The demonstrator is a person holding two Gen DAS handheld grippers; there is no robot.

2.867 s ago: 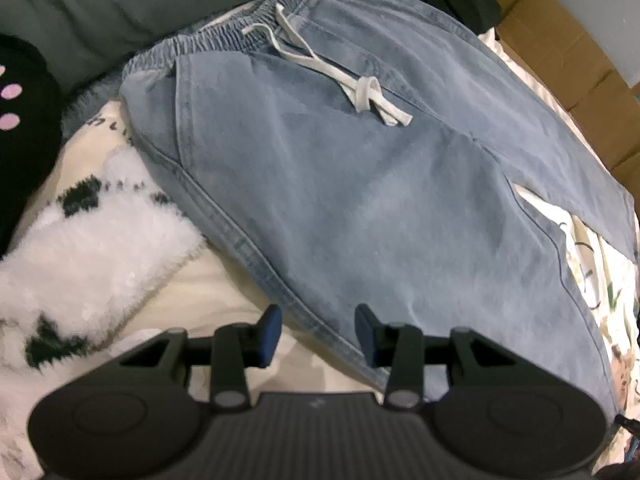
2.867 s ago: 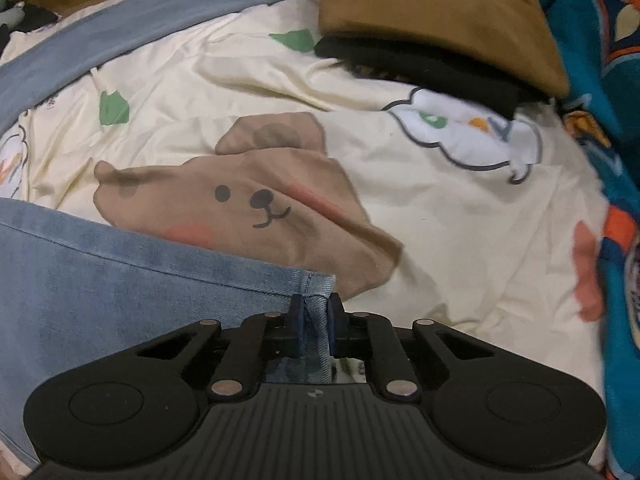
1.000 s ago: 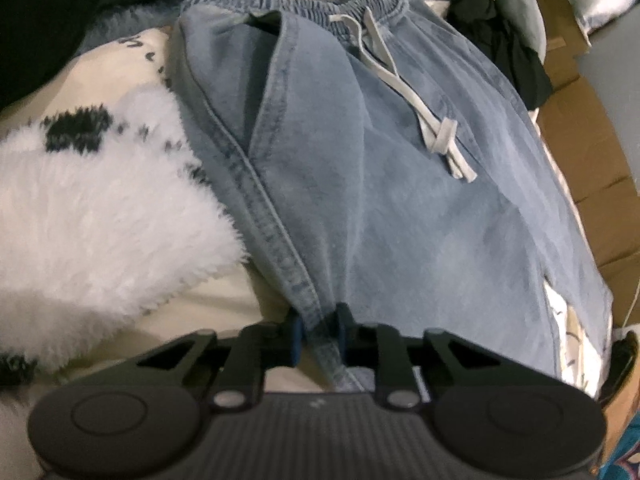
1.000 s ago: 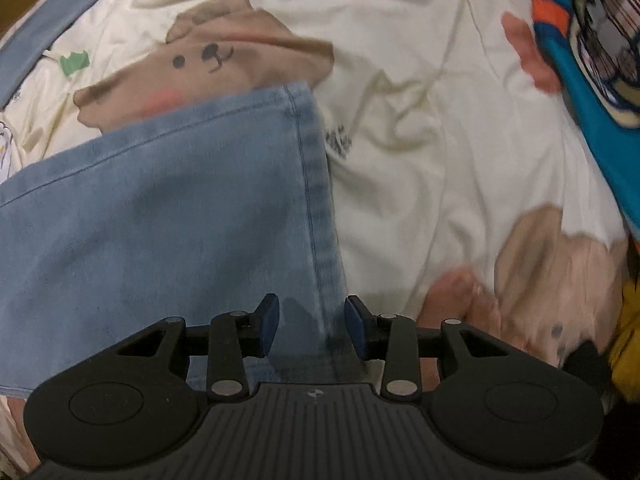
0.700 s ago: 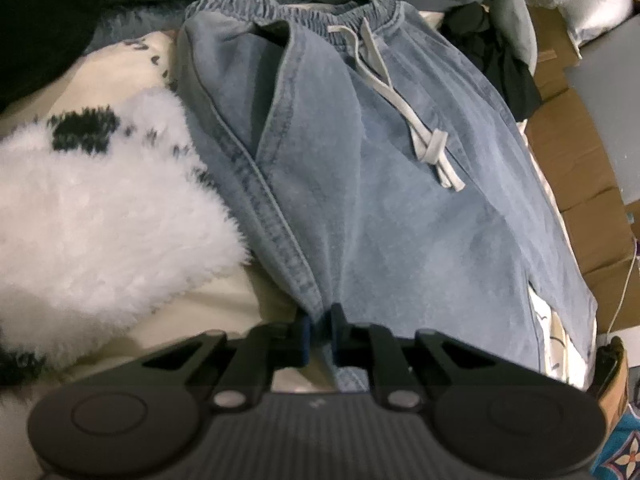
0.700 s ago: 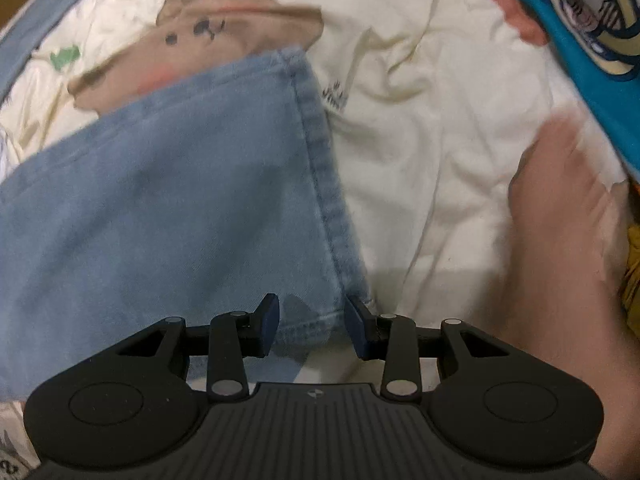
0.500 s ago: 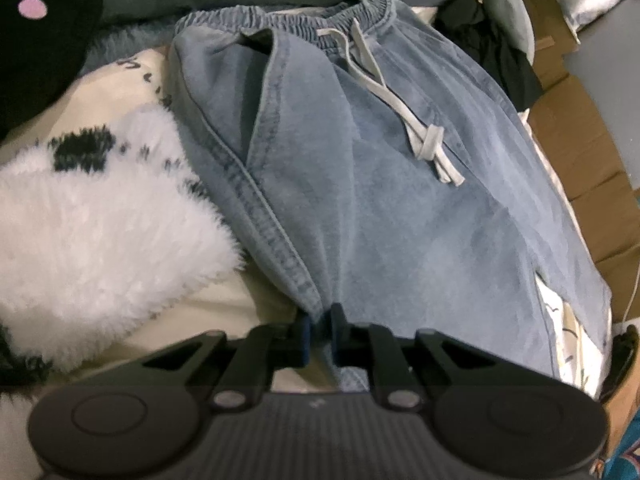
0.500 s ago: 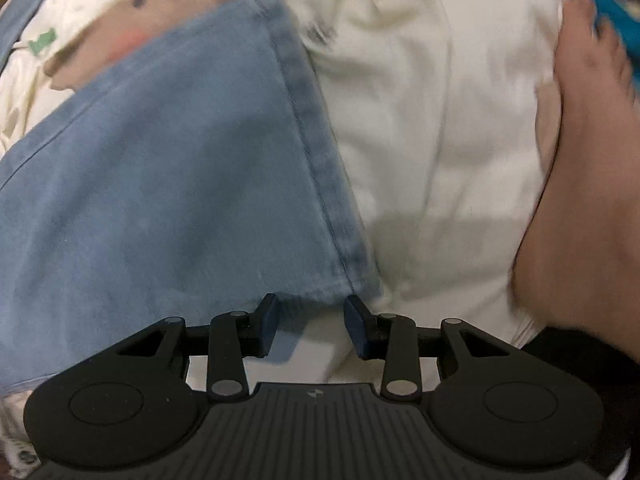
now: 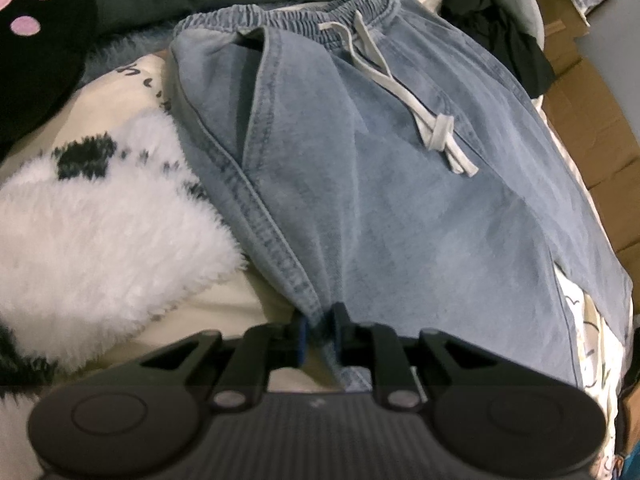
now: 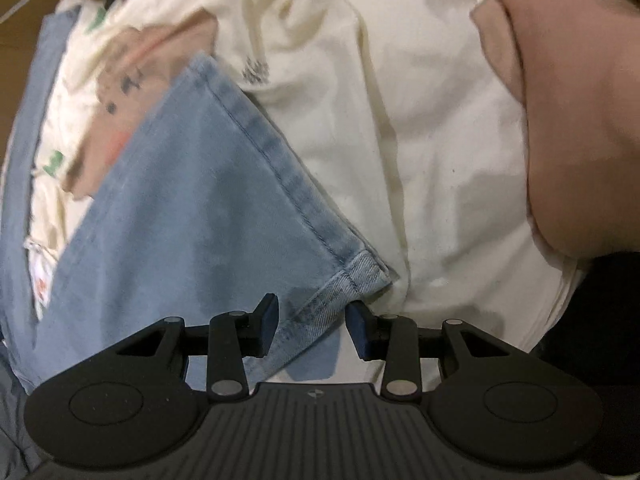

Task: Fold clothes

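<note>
Jeans (image 9: 400, 200) outer seam clenched between left gripper (image 9: 320, 334) fingers, likely for folding; right gripper (image 10: 312, 322) spread wide, hem corner (image 10: 356, 276) lying between its 2 fingers.

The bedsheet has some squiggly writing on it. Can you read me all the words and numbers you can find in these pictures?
Dark script letters on the cream bedsheet, beside the denim pants: cut off and too blurred to read.
Small grey mark on the bedsheet in the right wrist view: motion-blurred, unreadable.
Tiny emblem on each hand-held gripper body: a symbol, not words.
No numbers or brand names can be read anywhere.
</note>
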